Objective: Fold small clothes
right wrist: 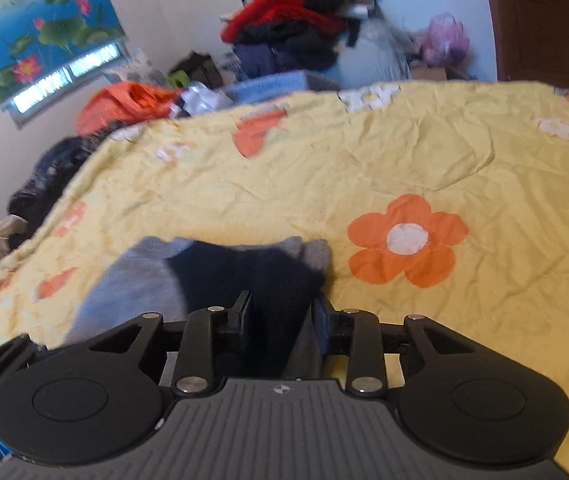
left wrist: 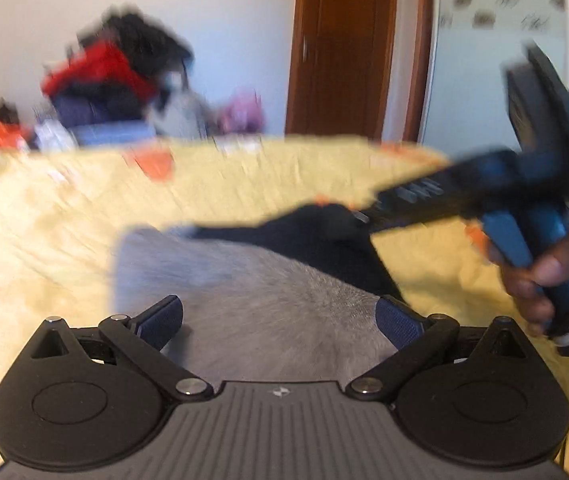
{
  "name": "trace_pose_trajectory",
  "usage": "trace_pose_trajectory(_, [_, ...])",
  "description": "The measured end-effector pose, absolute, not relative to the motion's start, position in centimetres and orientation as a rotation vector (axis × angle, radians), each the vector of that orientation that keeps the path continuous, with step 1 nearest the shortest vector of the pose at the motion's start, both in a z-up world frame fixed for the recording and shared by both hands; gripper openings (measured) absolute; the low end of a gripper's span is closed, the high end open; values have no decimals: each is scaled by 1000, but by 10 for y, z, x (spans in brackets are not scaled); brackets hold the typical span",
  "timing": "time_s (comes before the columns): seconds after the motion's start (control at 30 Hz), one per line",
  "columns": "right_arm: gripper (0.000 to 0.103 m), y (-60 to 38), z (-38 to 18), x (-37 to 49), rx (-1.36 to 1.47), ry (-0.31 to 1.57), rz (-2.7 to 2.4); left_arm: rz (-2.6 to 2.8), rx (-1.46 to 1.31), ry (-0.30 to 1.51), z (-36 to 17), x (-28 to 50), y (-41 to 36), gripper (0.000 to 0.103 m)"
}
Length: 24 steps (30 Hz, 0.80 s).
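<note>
A small grey garment (left wrist: pixel 244 280) with a dark navy part (left wrist: pixel 316 236) lies on the yellow flowered bedspread (left wrist: pixel 44 220). My left gripper (left wrist: pixel 278 312) hangs open and wide above the grey cloth, with nothing between its fingers. A hand holds my right gripper (left wrist: pixel 358 216) from the right, tips at the navy part. In the right wrist view the right gripper (right wrist: pixel 282 308) stands partly open. The navy cloth (right wrist: pixel 252 272) lies in the gap between its fingers, over the grey garment (right wrist: pixel 132 280), and no pad visibly presses on it. The left wrist view is blurred.
The bedspread (right wrist: pixel 404 160) spreads wide to the right and beyond the garment. A pile of clothes (right wrist: pixel 296 24) stands behind the bed by the wall, an orange bag (right wrist: pixel 124 104) at the far left corner. A brown door (left wrist: pixel 348 48) is at the back.
</note>
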State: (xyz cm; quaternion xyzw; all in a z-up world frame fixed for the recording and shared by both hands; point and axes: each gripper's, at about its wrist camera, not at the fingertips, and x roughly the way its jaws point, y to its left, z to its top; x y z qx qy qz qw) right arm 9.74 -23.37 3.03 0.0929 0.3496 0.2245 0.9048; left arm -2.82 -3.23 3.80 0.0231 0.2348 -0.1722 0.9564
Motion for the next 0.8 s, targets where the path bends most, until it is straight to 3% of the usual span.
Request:
trace_pose_trajectory(0.13, [46, -226, 43, 31, 179, 680, 622, -448, 226, 463, 30, -76, -33, 103])
trace_pose_trajectory(0.27, [47, -206, 30, 11, 153, 728, 676, -547, 331, 539, 6, -85, -47, 103])
trace_pose_trajectory(0.5, [52, -200, 50, -8, 58, 611, 610, -560, 260, 656, 0, -59, -45, 103])
trace_pose_trajectory(0.57, [72, -196, 57, -7, 37, 581, 621, -557, 273, 656, 0, -59, -47, 103])
trace_pose_trajectory(0.63, [83, -190, 57, -2, 48, 578, 651, -560, 266, 660, 0, -57, -47, 103])
trace_pose_trajectory(0.73, [76, -184, 32, 16, 83, 717, 690, -566, 268, 665, -1, -57, -48, 103])
trace_pose_trajectory(0.8, [59, -189, 7, 22, 71, 779, 677, -588, 282, 669, -1, -58, -44, 103])
